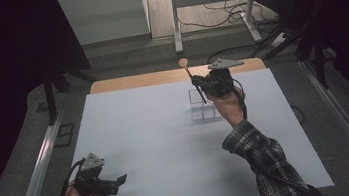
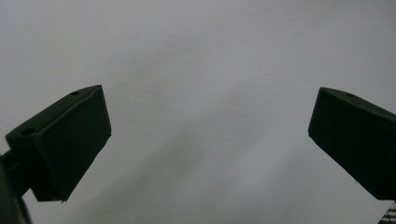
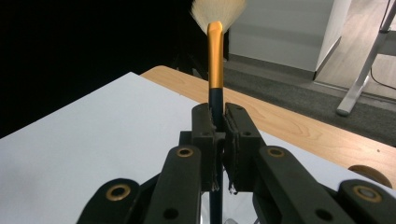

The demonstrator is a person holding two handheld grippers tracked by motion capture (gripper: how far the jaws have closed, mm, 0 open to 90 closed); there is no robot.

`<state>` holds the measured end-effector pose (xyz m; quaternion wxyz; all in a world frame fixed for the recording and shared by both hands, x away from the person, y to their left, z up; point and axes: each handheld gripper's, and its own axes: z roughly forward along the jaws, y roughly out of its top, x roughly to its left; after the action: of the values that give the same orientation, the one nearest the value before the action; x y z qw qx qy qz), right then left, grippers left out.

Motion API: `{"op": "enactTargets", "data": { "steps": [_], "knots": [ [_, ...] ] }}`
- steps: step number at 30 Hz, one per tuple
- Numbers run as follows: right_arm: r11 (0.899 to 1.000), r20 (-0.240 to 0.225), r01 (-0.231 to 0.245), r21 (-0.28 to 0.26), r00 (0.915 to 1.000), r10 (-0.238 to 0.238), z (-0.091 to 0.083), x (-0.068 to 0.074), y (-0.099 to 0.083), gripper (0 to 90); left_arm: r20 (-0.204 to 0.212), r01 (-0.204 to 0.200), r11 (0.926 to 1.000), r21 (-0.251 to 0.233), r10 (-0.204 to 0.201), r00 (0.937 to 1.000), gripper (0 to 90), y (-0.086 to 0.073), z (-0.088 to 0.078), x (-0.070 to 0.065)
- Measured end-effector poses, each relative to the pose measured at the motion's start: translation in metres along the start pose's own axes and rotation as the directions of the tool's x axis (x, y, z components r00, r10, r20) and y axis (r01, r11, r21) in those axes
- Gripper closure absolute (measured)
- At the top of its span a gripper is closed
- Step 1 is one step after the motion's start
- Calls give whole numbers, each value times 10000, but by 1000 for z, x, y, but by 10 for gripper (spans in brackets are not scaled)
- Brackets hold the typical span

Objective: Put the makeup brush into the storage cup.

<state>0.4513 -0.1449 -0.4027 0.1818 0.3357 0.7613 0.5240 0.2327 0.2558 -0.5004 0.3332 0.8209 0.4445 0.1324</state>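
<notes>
In right gripper view, right hand-held gripper (image 3: 218, 122) pinches brush (image 3: 215, 51); bristles pale.

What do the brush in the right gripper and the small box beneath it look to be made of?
Brush: pale soft bristles, natural or synthetic I can't tell; a shiny gold ferrule, likely metal or metallised plastic; a dark glossy handle. The right gripper is shut on that handle. Box: see-through with pale edges, so probably clear acrylic or similar plastic.
</notes>
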Motion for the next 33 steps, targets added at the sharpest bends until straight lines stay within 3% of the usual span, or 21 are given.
{"op": "enactTargets", "data": {
  "steps": [33],
  "knots": [
    [9999, 277, 123, -67, 9995, -121, 30, -6, 5, 837, 55, -14, 10000, -38, 14, 10000, 0, 0, 0, 0]
  ]
}}
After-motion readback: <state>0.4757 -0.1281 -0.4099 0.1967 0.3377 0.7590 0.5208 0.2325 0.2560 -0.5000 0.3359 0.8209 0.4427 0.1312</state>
